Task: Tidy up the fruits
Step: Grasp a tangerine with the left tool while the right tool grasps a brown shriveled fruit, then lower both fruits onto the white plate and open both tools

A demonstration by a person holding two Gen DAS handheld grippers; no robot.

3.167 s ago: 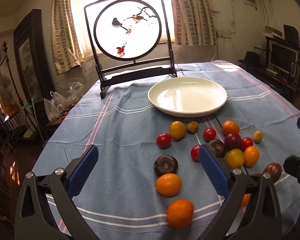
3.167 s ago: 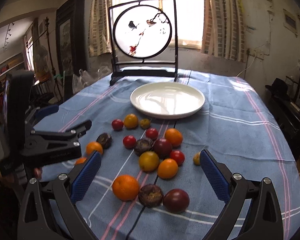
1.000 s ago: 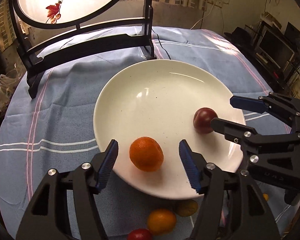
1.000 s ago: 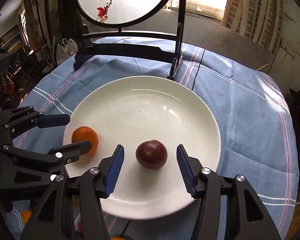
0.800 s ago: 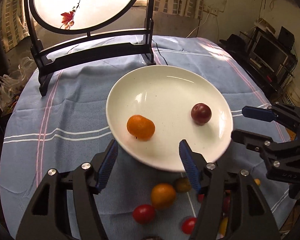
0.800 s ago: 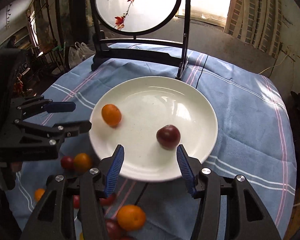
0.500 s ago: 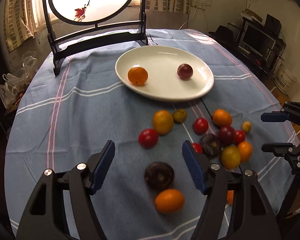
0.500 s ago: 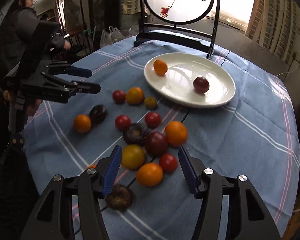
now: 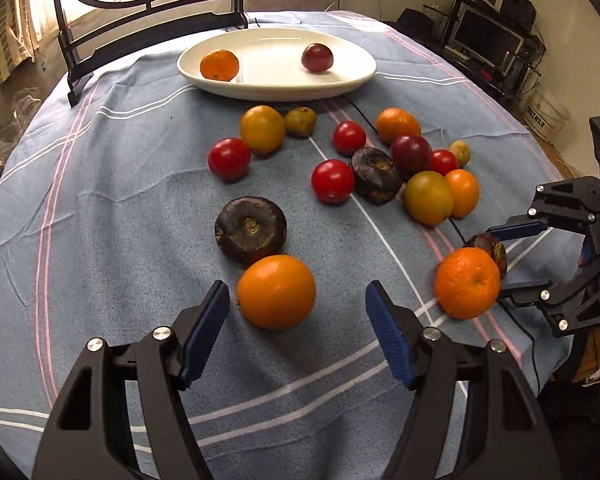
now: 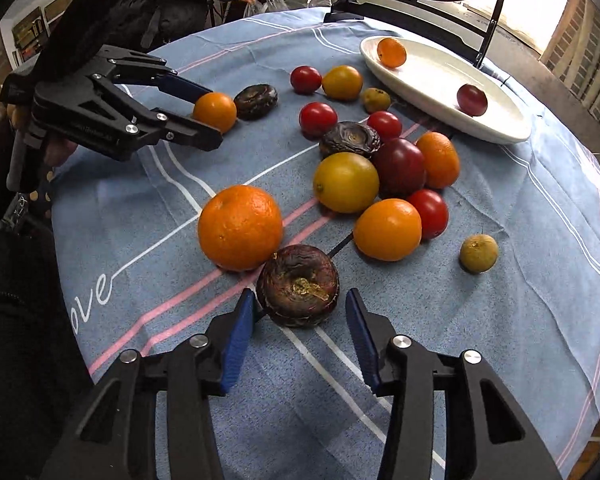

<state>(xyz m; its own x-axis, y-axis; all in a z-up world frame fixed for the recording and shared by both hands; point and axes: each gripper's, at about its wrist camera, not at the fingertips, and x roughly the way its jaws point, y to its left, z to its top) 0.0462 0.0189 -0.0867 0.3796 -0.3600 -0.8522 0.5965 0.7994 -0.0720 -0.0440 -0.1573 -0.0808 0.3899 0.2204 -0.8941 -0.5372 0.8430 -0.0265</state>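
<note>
A white plate (image 9: 348, 80) at the far side of the table holds an orange (image 9: 219, 65) and a dark red plum (image 9: 317, 57); it also shows in the right wrist view (image 10: 500, 128). Several loose fruits lie on the blue cloth. My left gripper (image 9: 298, 332) is open, its jaws on either side of a smooth orange fruit (image 9: 276, 291) without touching it. My right gripper (image 10: 300, 336) is open around a dark wrinkled fruit (image 10: 298, 285), which rests against a large orange (image 10: 240, 227).
Red tomatoes, yellow and orange fruits, a plum and dark wrinkled fruits cluster mid-table (image 9: 380, 160). A round painted screen on a black stand (image 9: 152, 20) stands behind the plate. The table edge drops off at the right, where a monitor (image 9: 486, 42) stands.
Both grippers left an orange and a plum in the plate, drew back to the near fruits and dropped low. Each now straddles a fruit.
</note>
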